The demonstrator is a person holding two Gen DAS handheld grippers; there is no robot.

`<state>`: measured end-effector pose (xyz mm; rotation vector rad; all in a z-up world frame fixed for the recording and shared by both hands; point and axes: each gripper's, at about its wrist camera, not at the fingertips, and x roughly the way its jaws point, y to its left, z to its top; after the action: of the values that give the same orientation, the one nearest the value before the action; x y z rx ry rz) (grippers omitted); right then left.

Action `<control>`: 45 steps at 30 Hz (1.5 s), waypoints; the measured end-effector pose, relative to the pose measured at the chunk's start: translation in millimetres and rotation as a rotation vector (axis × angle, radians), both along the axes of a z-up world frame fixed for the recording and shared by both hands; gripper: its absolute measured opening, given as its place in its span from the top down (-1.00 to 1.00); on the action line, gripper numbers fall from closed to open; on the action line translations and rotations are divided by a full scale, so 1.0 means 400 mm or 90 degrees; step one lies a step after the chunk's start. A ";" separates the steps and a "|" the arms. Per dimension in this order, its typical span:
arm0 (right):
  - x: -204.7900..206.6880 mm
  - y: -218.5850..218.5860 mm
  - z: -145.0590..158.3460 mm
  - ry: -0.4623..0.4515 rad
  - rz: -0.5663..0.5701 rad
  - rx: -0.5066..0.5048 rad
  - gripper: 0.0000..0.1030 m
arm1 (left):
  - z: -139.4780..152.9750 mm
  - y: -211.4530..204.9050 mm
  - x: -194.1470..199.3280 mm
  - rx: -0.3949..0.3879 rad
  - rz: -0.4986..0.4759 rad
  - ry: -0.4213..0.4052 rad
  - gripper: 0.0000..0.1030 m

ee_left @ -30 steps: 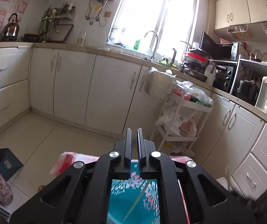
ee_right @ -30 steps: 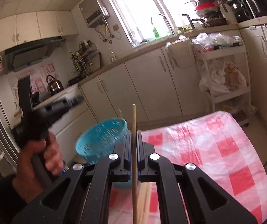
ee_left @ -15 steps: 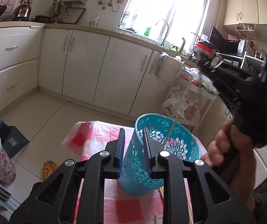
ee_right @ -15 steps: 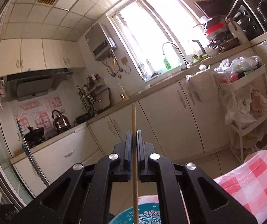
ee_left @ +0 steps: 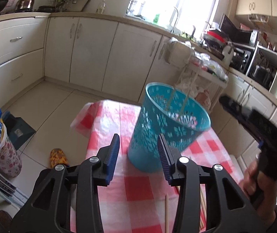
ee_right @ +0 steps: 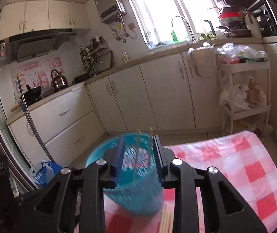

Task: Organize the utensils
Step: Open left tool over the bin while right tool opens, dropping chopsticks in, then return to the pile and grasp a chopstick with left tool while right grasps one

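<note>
Left hand-held gripper (ee_left: pixel 138 151) released, jaws just opening, basket (ee_left: pixel 167 124) beyond pads, untouched. Right hand-held gripper (ee_right: pixel 138 153) released too, jaws just opening, nothing pinched. Two chopsticks (ee_left: pixel 183 106) stand in basket. More chopsticks (ee_right: pixel 166 223) lie on checkered surface (ee_right: pixel 245 165) beside basket base. Sticks likely light, stiff, slick: pinch mid-shaft. Basket likely thin plastic, tips easily; steady by rim.

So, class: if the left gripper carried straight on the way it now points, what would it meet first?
Probably the teal basket: it stands on the checked tablecloth just ahead of the open left gripper, slightly toward its right finger. Depth is uncertain through the fisheye.
</note>
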<state>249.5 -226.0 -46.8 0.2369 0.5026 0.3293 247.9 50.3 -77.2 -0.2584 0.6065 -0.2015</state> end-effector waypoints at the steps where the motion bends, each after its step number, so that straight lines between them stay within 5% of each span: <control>1: -0.016 -0.018 -0.027 0.029 -0.003 -0.013 0.42 | -0.010 -0.010 -0.007 0.008 -0.008 0.011 0.20; 8: -0.068 -0.121 -0.214 0.217 -0.042 -0.063 0.53 | -0.126 -0.106 -0.062 0.074 -0.071 0.115 0.15; 17: 0.005 -0.071 -0.273 0.253 -0.045 -0.138 0.57 | -0.235 -0.192 -0.064 0.143 -0.124 0.186 0.15; 26: 0.038 -0.058 -0.303 0.282 -0.017 -0.210 0.83 | -0.253 -0.253 -0.035 0.195 -0.154 0.182 0.15; 33: 0.054 -0.062 -0.298 0.300 0.014 -0.239 0.84 | -0.248 -0.265 -0.036 0.230 -0.191 0.184 0.27; 35: 0.077 -0.052 -0.299 0.293 0.018 -0.254 0.84 | -0.247 -0.269 -0.033 0.244 -0.200 0.181 0.56; 37: 0.087 -0.047 -0.298 0.297 0.024 -0.262 0.84 | -0.243 -0.265 -0.022 0.226 -0.222 0.195 0.89; 41: 0.058 -0.075 -0.295 0.315 0.032 -0.205 0.88 | -0.235 -0.218 -0.009 0.156 -0.239 0.228 0.91; 45: 0.002 -0.151 -0.303 0.324 -0.004 -0.082 0.88 | -0.159 -0.145 -0.038 0.077 -0.229 0.176 0.91</control>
<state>250.3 -286.3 -167.8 0.1969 1.0220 0.2267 232.8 -7.6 -140.8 -0.0578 0.9349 -0.4789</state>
